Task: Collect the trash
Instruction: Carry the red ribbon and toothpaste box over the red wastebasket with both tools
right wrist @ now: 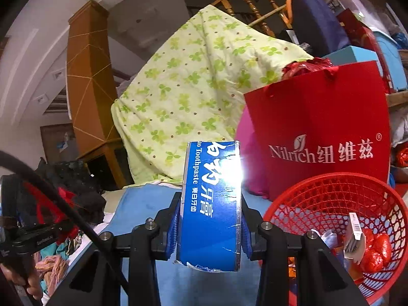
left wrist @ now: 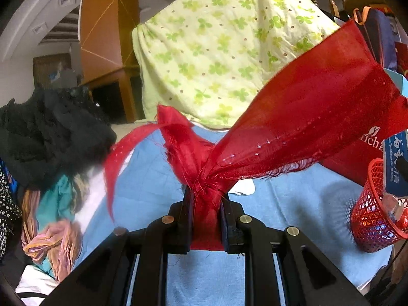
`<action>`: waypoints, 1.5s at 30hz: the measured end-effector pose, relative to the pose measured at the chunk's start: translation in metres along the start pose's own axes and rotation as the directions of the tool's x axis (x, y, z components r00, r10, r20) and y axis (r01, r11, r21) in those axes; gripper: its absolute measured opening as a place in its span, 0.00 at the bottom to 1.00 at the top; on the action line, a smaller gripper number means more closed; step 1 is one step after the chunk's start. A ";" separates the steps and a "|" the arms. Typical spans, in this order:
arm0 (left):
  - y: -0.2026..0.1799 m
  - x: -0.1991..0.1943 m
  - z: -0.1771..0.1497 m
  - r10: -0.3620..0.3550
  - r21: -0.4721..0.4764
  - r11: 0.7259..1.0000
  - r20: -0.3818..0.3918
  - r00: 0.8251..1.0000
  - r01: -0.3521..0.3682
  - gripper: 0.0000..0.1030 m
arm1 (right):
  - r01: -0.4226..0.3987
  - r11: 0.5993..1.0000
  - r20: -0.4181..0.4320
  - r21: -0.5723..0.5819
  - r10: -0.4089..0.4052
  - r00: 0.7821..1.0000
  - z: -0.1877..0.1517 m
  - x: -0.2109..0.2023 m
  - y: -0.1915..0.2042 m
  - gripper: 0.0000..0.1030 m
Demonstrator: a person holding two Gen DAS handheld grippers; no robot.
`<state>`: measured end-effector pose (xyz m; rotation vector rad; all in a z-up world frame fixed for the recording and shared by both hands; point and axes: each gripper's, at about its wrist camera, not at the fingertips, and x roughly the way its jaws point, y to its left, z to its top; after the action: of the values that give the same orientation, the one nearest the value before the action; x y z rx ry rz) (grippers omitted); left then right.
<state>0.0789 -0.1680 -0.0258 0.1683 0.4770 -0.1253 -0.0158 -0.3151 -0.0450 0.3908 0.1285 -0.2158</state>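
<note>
Over the blue bedsheet [left wrist: 142,178], my left gripper [left wrist: 207,199] is pinched tight on a frayed red fabric scrap [left wrist: 306,107], which fans up and right. My right gripper [right wrist: 209,219] clamps a blue toothpaste box [right wrist: 211,204] upright between its pads. Red mesh basket [right wrist: 339,204] sits just right of the box, wrappers inside; red Nilrich paper bag [right wrist: 318,127] behind it. Green clover quilt [right wrist: 183,97] at back.

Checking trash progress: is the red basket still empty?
No, the red basket already holds crumpled red wrappers and a barcoded packet.
</note>
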 end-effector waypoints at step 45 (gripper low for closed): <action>-0.045 -0.012 0.003 -0.032 0.111 0.993 0.040 0.999 0.027 0.19 | 0.067 0.990 0.035 0.123 -0.071 0.997 0.011 -0.029 -0.055 0.41</action>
<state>0.0626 -0.2115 -0.0234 0.2662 0.4312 -0.1839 -0.0560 -0.3639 -0.0499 0.5039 0.0907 -0.3003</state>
